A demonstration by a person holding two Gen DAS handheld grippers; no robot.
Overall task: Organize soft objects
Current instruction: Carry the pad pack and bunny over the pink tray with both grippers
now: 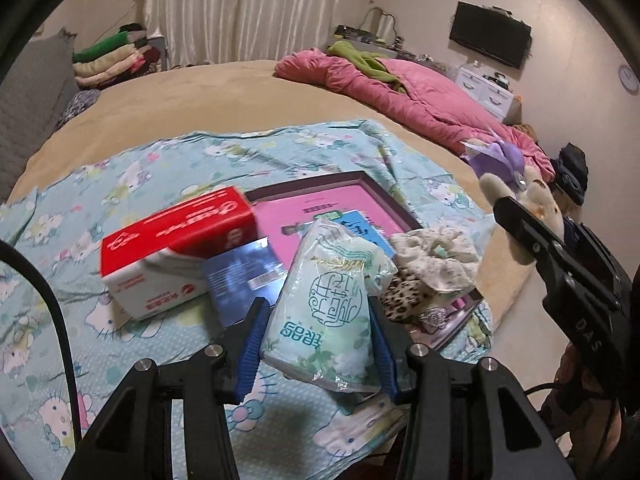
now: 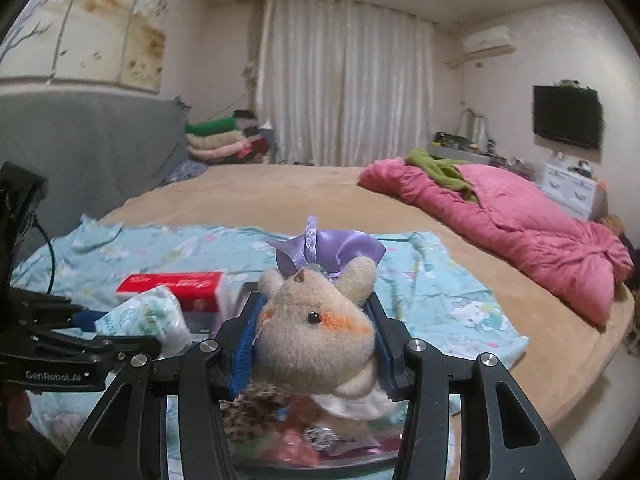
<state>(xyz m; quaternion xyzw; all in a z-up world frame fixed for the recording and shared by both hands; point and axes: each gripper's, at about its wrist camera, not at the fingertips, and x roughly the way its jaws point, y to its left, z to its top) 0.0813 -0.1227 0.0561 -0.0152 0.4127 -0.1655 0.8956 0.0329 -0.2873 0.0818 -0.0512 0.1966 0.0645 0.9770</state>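
Tissue pack [image 1: 324, 312] sits clamped between the left gripper [image 1: 318, 344] pads above the tray [image 1: 384, 196]; the right gripper [image 2: 316, 344] squeezes the plush [image 2: 316, 332] by its head, both apparently lifted clear for sorting.

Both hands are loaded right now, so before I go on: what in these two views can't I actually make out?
- Left wrist view: the pink tray interior, covered by the tissue pack and red box.
- Right wrist view: the plush toy body below its head, cut off by the right hand-held gripper.
- Both views: pack lettering, blurred.
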